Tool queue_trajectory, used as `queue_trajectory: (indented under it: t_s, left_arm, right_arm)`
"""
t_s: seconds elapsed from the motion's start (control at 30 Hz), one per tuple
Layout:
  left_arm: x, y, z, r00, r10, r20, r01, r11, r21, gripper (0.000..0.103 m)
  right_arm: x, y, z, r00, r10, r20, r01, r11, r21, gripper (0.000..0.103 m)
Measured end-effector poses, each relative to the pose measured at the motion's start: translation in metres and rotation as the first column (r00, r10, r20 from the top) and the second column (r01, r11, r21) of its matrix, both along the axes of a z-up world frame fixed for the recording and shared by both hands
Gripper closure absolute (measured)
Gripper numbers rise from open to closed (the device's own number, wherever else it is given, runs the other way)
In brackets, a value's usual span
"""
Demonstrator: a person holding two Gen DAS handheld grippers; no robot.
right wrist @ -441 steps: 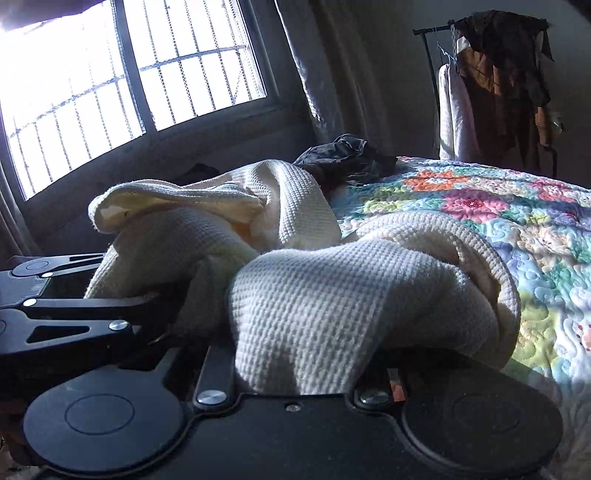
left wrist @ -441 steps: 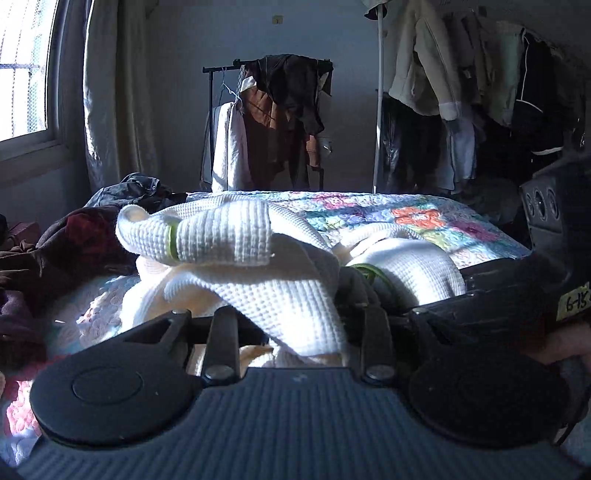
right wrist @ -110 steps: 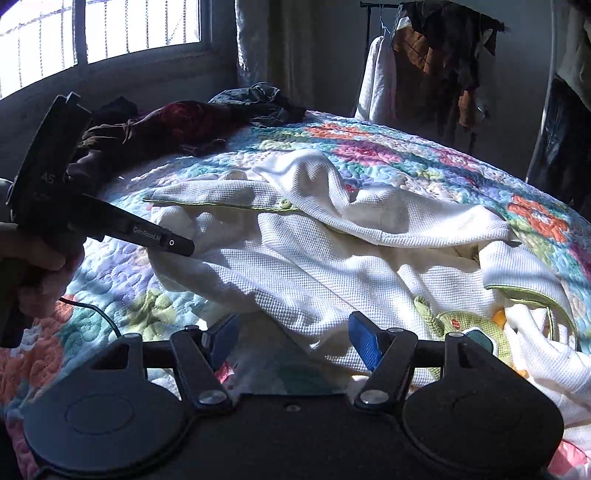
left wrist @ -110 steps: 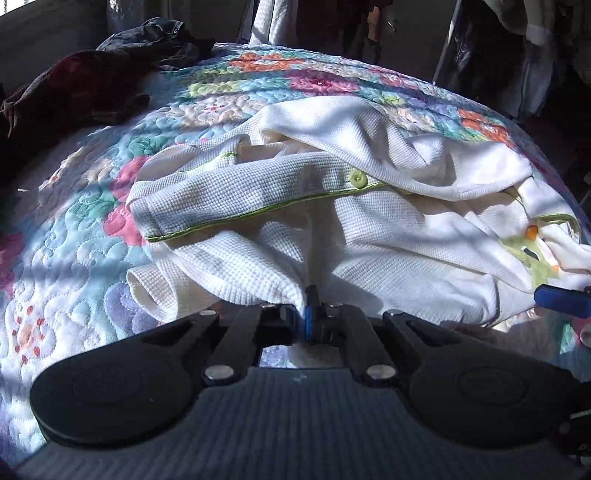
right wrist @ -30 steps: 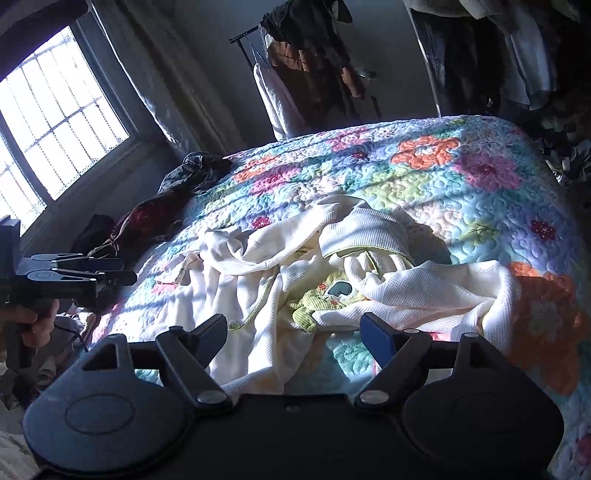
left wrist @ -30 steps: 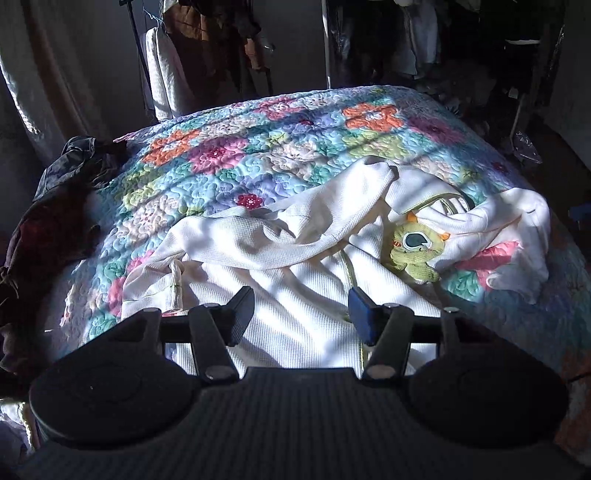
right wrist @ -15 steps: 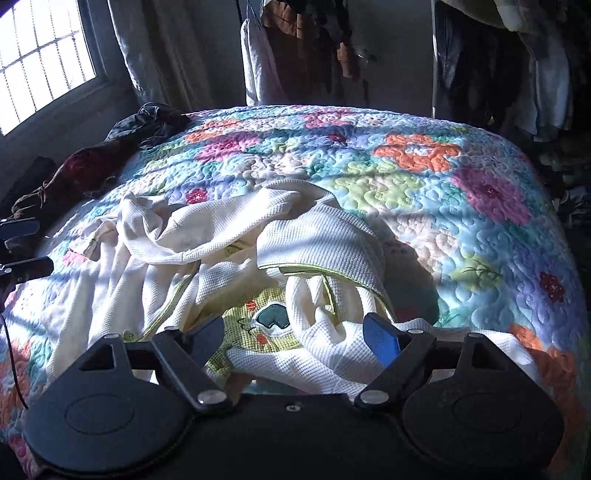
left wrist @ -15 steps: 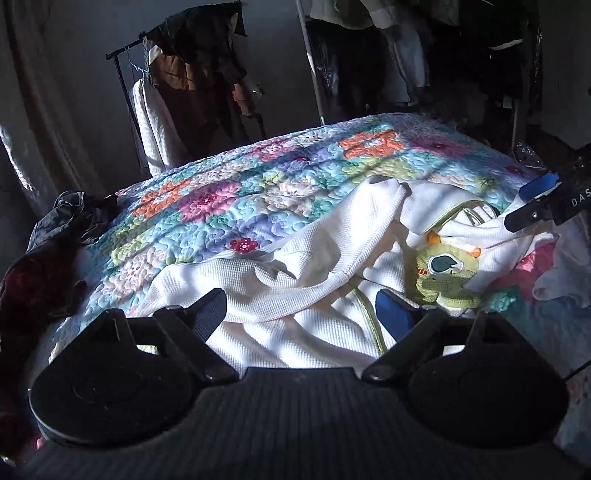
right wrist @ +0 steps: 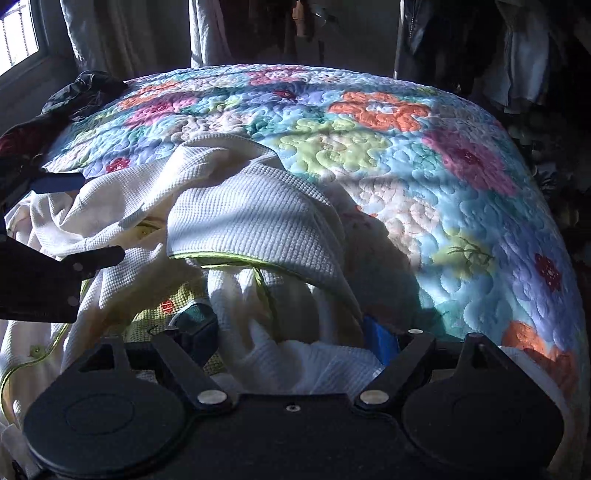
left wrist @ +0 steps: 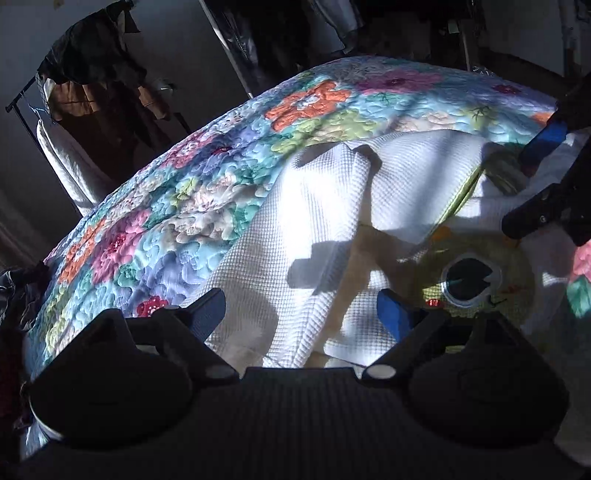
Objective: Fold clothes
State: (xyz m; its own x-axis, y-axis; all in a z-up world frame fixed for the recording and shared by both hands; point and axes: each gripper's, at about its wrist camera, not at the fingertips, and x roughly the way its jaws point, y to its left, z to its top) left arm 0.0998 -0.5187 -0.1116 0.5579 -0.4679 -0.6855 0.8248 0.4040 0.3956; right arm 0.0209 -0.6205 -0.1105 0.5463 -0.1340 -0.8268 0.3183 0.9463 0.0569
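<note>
A cream waffle-knit garment (left wrist: 325, 221) with green trim lies crumpled on the flowered quilt (left wrist: 177, 221). Its green monster patch (left wrist: 469, 277) faces up. My left gripper (left wrist: 301, 310) hangs open just over the garment's left part, with the fabric below its blue pads. At the right edge of the left wrist view my right gripper (left wrist: 535, 181) is open above the patch. In the right wrist view my right gripper (right wrist: 291, 336) stands open with bunched folds of the garment (right wrist: 258, 221) between its fingers. My left gripper (right wrist: 74, 221) shows open at the left edge.
A clothes rack (left wrist: 92, 85) with dark hanging clothes stands behind the bed. A heap of dark clothes (right wrist: 85, 92) lies at the quilt's far left corner, beside a window (right wrist: 18, 33) and curtains. More clothes hang at the back right. The quilt (right wrist: 443, 166) is bare on the right.
Both grippers have come down and forward, much closer to the garment, and stay open. The right gripper's fingers now straddle a bunched fold near the patch.
</note>
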Motion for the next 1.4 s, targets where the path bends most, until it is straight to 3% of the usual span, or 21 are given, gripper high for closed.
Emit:
queue_trajectory:
  t_s: [0.1,0.17,0.23,0.27,0.3,0.33,0.37,0.47,0.6,0.73,0.8,0.87,1.0,1.03,1.1,1.2,1.3,1.4]
  left_arm:
    - [0.001,-0.016,-0.018,0.998,0.010,0.068,-0.018,0.993,0.118,0.008]
    - [0.004,-0.017,-0.017,0.998,0.021,0.059,-0.028,0.992,0.120,0.007]
    - [0.010,-0.014,-0.010,0.998,0.058,0.015,-0.059,0.995,0.086,0.011]
    - [0.014,-0.010,-0.006,0.996,0.084,-0.025,-0.082,0.994,0.069,0.027]
    - [0.019,-0.007,-0.002,0.990,0.111,-0.089,-0.106,0.993,0.054,0.056]
    - [0.026,-0.005,0.000,0.978,0.136,-0.159,-0.131,0.991,0.041,0.067]
    - [0.032,-0.002,0.003,0.961,0.154,-0.230,-0.154,0.988,0.019,0.083]
    - [0.047,0.003,0.005,0.918,0.222,-0.327,-0.246,0.969,-0.033,0.091]
    - [0.059,0.009,0.012,0.882,0.287,-0.374,-0.343,0.935,-0.092,0.094]
    - [0.074,0.021,0.038,0.845,0.327,-0.424,-0.433,0.883,-0.180,0.096]
    - [0.081,0.027,0.056,0.853,0.339,-0.398,-0.446,0.868,-0.218,0.097]
    - [0.086,0.035,0.077,0.874,0.369,-0.315,-0.452,0.855,-0.252,0.099]
    - [0.114,0.060,0.110,0.884,0.419,-0.207,-0.466,0.817,-0.340,0.100]
    - [0.123,0.068,0.115,0.873,0.434,-0.221,-0.486,0.801,-0.348,0.100]
    - [0.140,0.085,0.119,0.852,0.462,-0.248,-0.523,0.778,-0.348,0.100]
    - [0.154,0.101,0.117,0.848,0.488,-0.208,-0.531,0.776,-0.342,0.100]
    - [0.173,0.119,0.098,0.822,0.499,-0.275,-0.569,0.747,-0.344,0.099]
    - [0.183,0.125,0.075,0.803,0.503,-0.320,-0.591,0.743,-0.314,0.098]
  right_arm:
    - [0.015,-0.001,-0.017,0.999,0.010,-0.043,-0.010,1.000,0.000,0.016]
    - [0.016,-0.001,-0.025,1.000,-0.011,-0.024,0.011,1.000,-0.012,0.017]
    - [0.013,-0.003,-0.024,1.000,-0.030,0.007,0.030,1.000,-0.009,0.034]
    - [0.011,-0.004,-0.023,0.999,-0.039,0.015,0.039,0.999,-0.010,0.041]
    - [0.009,-0.006,-0.021,0.999,-0.049,0.021,0.049,0.999,-0.012,0.059]
    - [0.008,-0.007,-0.019,0.998,-0.058,0.028,0.059,0.998,-0.014,0.069]
    - [0.006,-0.010,-0.017,0.997,-0.065,0.039,0.066,0.998,-0.008,0.072]
    - [0.002,-0.015,-0.009,0.994,-0.078,0.077,0.078,0.997,-0.003,0.080]
    - [0.008,-0.019,0.015,0.993,-0.033,0.114,0.048,0.991,-0.126,0.082]
    - [0.031,-0.030,0.048,0.986,0.021,0.168,0.018,0.973,-0.229,0.083]
    - [0.050,-0.031,0.064,0.979,0.049,0.199,0.010,0.959,-0.285,0.084]
    - [0.072,-0.029,0.079,0.970,0.068,0.234,0.010,0.948,-0.319,0.084]
    - [0.118,-0.025,0.111,0.948,0.109,0.300,0.016,0.923,-0.386,0.084]
    - [0.129,-0.024,0.118,0.941,0.120,0.316,0.018,0.916,-0.402,0.085]
    - [0.149,-0.029,0.134,0.929,0.104,0.354,0.026,0.938,-0.346,0.085]
    - [0.177,-0.034,0.146,0.917,0.110,0.383,0.035,0.936,-0.351,0.085]
    - [0.202,-0.043,0.136,0.929,0.095,0.359,0.042,0.934,-0.355,0.081]
    - [0.212,-0.058,0.106,0.968,-0.001,0.251,0.037,0.990,-0.138,0.075]
